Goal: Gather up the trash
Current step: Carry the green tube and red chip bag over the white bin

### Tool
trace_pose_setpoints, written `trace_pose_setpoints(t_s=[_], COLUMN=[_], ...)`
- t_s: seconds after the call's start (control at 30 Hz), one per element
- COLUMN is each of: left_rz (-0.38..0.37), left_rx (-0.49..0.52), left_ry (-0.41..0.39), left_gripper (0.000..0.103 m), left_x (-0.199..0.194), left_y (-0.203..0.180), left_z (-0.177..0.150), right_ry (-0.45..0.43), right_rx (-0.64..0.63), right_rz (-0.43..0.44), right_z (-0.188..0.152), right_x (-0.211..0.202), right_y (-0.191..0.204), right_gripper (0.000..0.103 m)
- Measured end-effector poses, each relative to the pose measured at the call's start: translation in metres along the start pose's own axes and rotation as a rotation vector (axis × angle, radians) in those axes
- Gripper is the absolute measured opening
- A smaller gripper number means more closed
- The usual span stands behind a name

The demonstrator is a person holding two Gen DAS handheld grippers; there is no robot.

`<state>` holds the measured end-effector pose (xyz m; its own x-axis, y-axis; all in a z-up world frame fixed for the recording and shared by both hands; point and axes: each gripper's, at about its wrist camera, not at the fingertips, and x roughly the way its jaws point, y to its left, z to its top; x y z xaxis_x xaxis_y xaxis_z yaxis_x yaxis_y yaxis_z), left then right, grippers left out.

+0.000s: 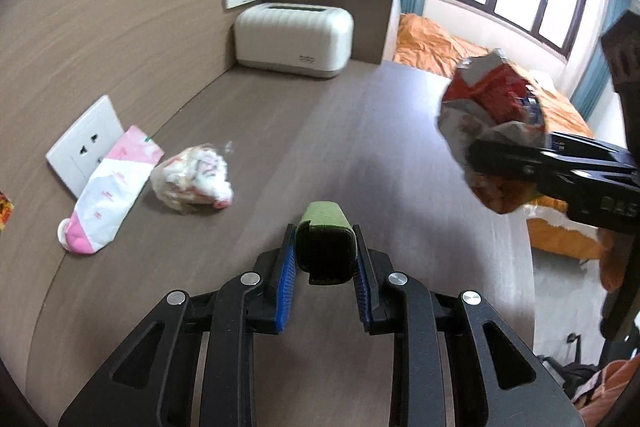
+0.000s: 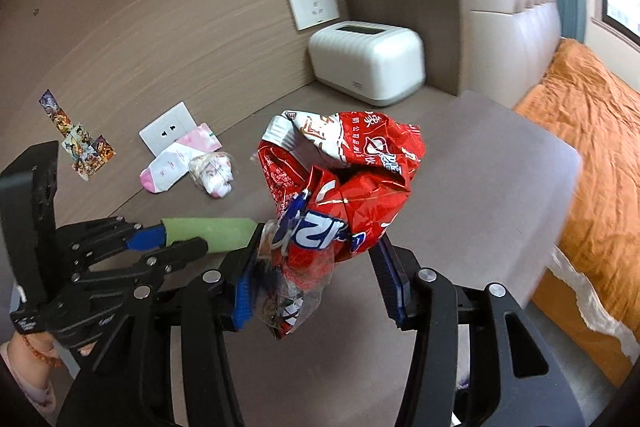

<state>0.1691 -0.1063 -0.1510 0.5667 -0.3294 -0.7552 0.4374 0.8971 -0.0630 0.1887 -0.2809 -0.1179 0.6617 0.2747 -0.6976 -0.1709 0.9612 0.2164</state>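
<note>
My left gripper (image 1: 325, 259) is shut on a green carton (image 1: 325, 247) and holds it above the brown desk (image 1: 280, 147); it also shows in the right wrist view (image 2: 168, 241) with the green carton (image 2: 212, 233). My right gripper (image 2: 316, 255) is shut on a crumpled red snack bag (image 2: 340, 187), held in the air above the desk; in the left wrist view the bag (image 1: 492, 123) is at the right with that gripper (image 1: 476, 157). A pink and white wrapper (image 1: 112, 191) and a crumpled clear plastic wad (image 1: 192, 179) lie on the desk at the left.
A white ribbed box (image 1: 294, 39) stands in the desk's back corner. Wall sockets (image 1: 84, 151) sit on the wood panel behind the wrappers. Stickers (image 2: 78, 139) are on the wall. A bed with an orange cover (image 2: 600, 155) lies right of the desk edge.
</note>
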Motion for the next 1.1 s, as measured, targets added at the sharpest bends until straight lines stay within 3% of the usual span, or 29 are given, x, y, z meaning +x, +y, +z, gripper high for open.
trace_pose_setpoints(t_s=[0.27, 0.57, 0.87, 1.1], left_rz=[-0.019, -0.078, -0.169, -0.232], left_rx=[0.063, 0.18, 0.284, 0.328], left_ry=[-0.039, -0.056, 0.001, 0.096], left_gripper=[0.025, 0.025, 0.025, 0.025], left_x=[-0.028, -0.037, -0.007, 0.043], left_y=[-0.036, -0.121, -0.236, -0.317], left_z=[0.009, 0.016, 0.011, -0.005], right_ry=[-0.058, -0.082, -0.048, 0.026], right_rx=[0.071, 0.145, 0.211, 0.269], right_rz=[-0.061, -0.14, -0.198, -0.216], right_z=[-0.03, -0.067, -0.109, -0.149], right_x=[-0.057, -0.111, -0.153, -0.158], right_y=[-0.025, -0.073, -0.139, -0.197], right_gripper=[0.052, 0.052, 0.052, 0.052])
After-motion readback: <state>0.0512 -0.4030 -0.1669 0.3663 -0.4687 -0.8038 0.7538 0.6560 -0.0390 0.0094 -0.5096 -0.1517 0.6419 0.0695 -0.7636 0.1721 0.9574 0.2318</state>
